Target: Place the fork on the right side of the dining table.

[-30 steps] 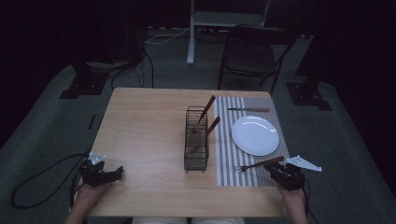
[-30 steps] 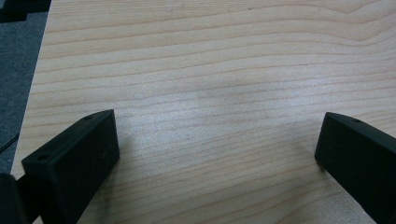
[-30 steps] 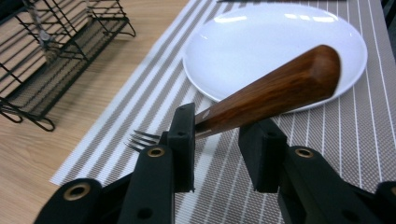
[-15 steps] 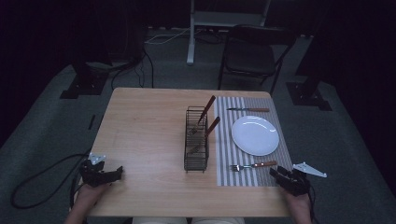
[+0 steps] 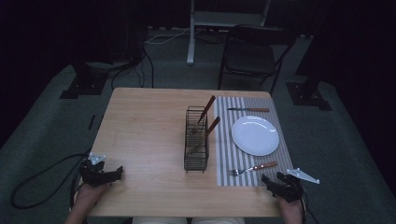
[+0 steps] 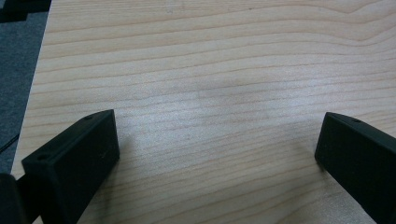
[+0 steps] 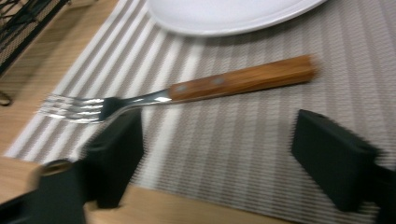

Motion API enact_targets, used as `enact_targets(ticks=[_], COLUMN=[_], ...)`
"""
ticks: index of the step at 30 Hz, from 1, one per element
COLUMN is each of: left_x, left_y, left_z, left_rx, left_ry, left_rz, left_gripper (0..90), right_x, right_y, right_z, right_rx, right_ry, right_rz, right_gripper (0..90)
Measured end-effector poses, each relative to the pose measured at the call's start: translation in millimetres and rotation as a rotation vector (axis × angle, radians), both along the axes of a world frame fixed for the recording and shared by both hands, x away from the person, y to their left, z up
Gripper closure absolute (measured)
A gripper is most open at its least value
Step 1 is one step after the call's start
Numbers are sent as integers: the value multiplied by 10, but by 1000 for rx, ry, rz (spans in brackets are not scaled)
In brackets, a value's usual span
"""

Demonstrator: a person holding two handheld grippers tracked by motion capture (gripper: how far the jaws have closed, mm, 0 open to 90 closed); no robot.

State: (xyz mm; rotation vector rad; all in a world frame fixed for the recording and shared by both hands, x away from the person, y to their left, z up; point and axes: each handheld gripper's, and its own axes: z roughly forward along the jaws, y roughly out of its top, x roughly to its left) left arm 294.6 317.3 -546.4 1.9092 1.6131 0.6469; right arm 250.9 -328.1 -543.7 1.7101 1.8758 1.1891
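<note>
my right tool [image 7: 217, 154] was spread wide and empty near the fork [image 7: 187, 91], a light, stiff thing best pinched by its wooden handle [image 7: 243, 77].

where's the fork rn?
The fork lies on the striped placemat, just on the person's side of the white plate, ahead of the right gripper.
</note>
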Motion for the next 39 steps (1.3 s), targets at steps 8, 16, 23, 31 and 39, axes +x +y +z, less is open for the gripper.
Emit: enact_targets(ticks=[8, 16, 23, 31, 39], left_x=[0, 0, 0, 0, 0], left_y=[1, 1, 1, 1, 1], left_z=[-1, -1, -1, -1, -1], left_rx=[1, 1, 1, 1, 1], left_ry=[0, -1, 0, -1, -1], left_rz=[-1, -1, -1, -1, -1], left_gripper=[1, 1, 1, 1, 2], right_x=[32, 108, 212, 348, 284], right_y=[584, 979, 1009, 1052, 955], right_z=[23, -52, -59, -57, -21], right_rx=[-190, -314, -291, -285, -268], right_ry=[-6, 21, 46, 54, 22], right_rz=[-74, -99, -149, -181, -155], right_gripper=[126, 126, 127, 126, 126])
